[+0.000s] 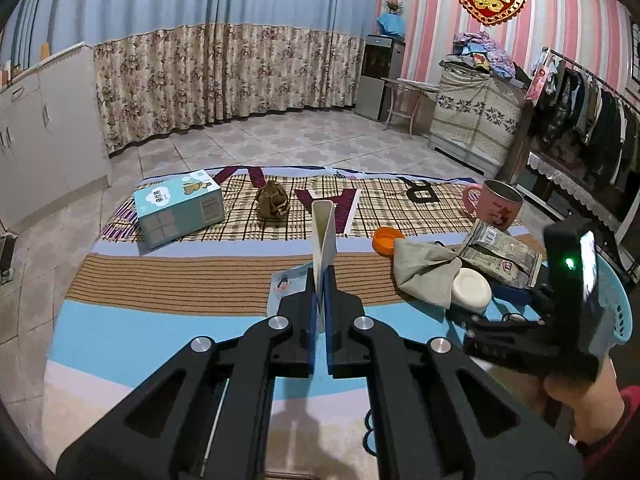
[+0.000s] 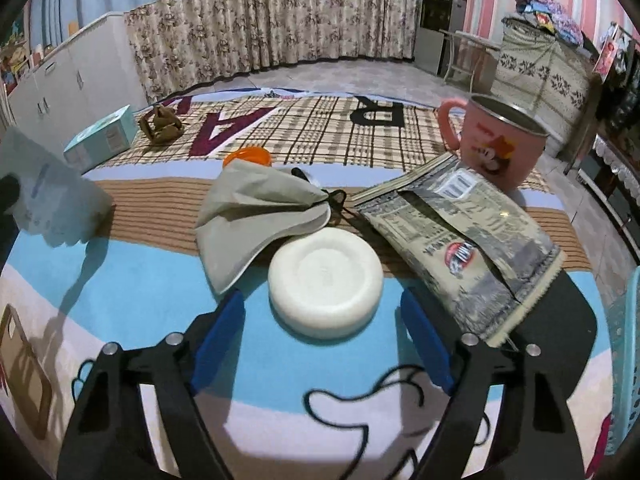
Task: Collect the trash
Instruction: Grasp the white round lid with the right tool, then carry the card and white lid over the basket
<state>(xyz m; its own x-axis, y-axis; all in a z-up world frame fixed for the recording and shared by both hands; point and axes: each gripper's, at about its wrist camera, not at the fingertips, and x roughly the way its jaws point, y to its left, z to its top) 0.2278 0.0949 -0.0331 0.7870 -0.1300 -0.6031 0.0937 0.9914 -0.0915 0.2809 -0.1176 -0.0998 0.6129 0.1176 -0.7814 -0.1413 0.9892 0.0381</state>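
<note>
White, stiff round lid (image 2: 325,285) lies between the wide right gripper (image 2: 320,344), graspable across its rim; left gripper (image 1: 320,300) pinches thin card (image 1: 323,236).

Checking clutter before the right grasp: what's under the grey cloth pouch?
The grey cloth pouch lies on the striped mat, its near edge overlapping the white round lid. The orange cap peeks out behind. Anything beneath the pouch is hidden.

blue basket (image 2: 626,360) cut off at right edge, box (image 2: 102,136) print unreadable

left hand-held gripper (image 1: 320,300): black, blue pads, silver screws | right hand-held gripper (image 2: 322,316): same | red sleeve (image 1: 618,432)
</note>
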